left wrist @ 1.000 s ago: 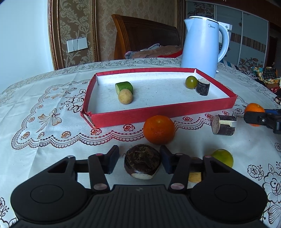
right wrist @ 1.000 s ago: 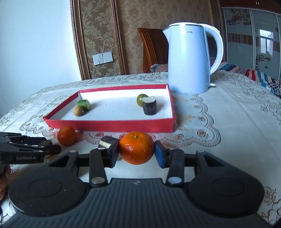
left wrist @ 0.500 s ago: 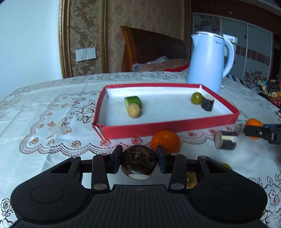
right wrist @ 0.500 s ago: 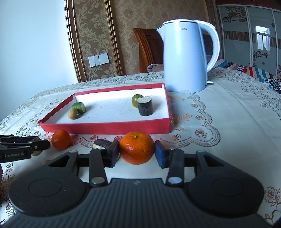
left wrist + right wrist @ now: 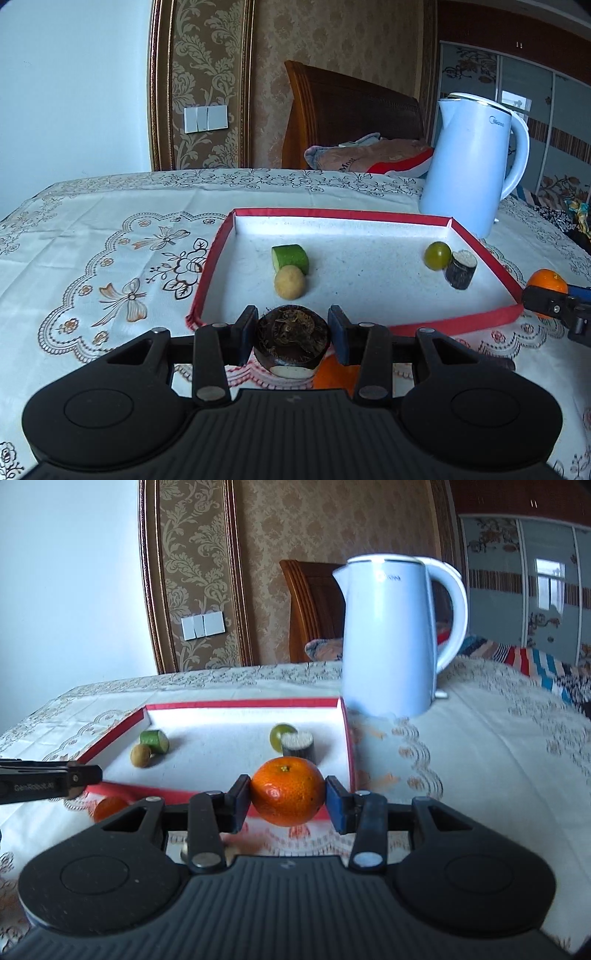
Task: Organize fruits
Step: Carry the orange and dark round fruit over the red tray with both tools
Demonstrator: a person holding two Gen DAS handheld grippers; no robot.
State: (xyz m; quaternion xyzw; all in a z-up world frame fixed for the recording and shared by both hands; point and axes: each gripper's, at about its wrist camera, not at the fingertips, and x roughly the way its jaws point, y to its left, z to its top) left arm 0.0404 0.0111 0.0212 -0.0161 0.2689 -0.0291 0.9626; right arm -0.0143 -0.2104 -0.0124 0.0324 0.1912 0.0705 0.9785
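My left gripper [image 5: 291, 338] is shut on a dark brown water chestnut [image 5: 291, 338] and holds it above the near rim of the red tray [image 5: 207, 273]. My right gripper [image 5: 288, 799] is shut on an orange tangerine [image 5: 288, 792], lifted near the tray's right front corner [image 5: 349, 746]. In the tray lie a green cucumber piece [image 5: 291, 257], a tan round fruit [image 5: 290, 283], a green grape [image 5: 437, 255] and a dark cut stick piece [image 5: 460, 269]. A second tangerine [image 5: 109, 808] sits on the cloth below the left gripper.
A pale blue kettle [image 5: 472, 166] stands behind the tray's right corner. A lace tablecloth [image 5: 110, 258] covers the table. A wooden chair [image 5: 351, 114] with clothes on it is behind the table. The right gripper shows at the right edge of the left wrist view [image 5: 554, 301].
Both grippers have lifted their fruit off the cloth and moved up toward the tray. The left gripper closed on the water chestnut; the right kept its hold on the tangerine.
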